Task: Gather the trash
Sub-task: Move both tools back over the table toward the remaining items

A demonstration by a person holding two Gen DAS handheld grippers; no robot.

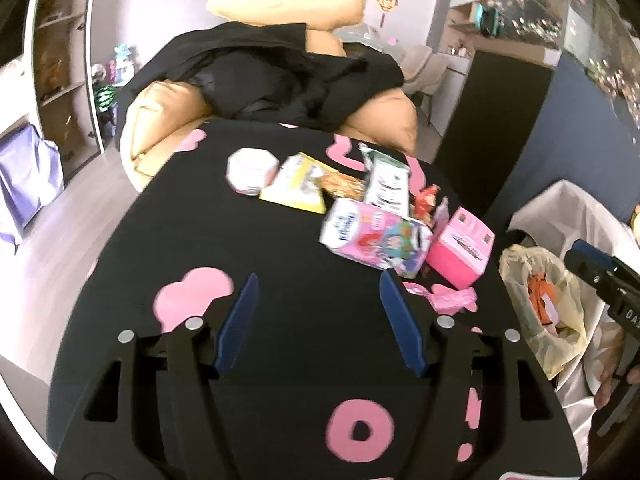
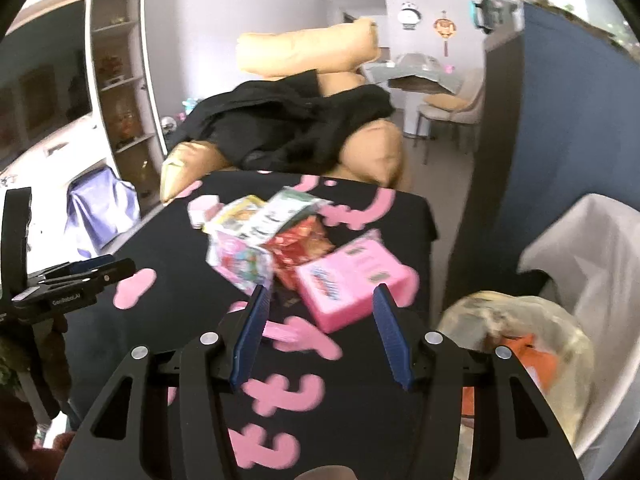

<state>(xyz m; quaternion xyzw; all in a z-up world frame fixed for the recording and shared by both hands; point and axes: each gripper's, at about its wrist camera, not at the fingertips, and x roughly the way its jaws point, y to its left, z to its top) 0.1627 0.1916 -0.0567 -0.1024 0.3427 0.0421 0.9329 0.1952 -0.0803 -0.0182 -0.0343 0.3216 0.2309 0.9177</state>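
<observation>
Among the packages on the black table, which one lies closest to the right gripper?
The pink box. It sits just beyond the open right gripper, at the near end of the pile; the pink cartoon carton and yellow packet lie farther off.

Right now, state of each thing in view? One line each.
Left claw: open, empty, over the table.
Right claw: open, empty.
Pink box: on the table, near the bin-side edge.
Carton: lying on its side.
Yellow packet: flat on the table.
Bin: open, lined.
Bag: open, holds orange scrap.
Table: litter clustered at its far end.
</observation>
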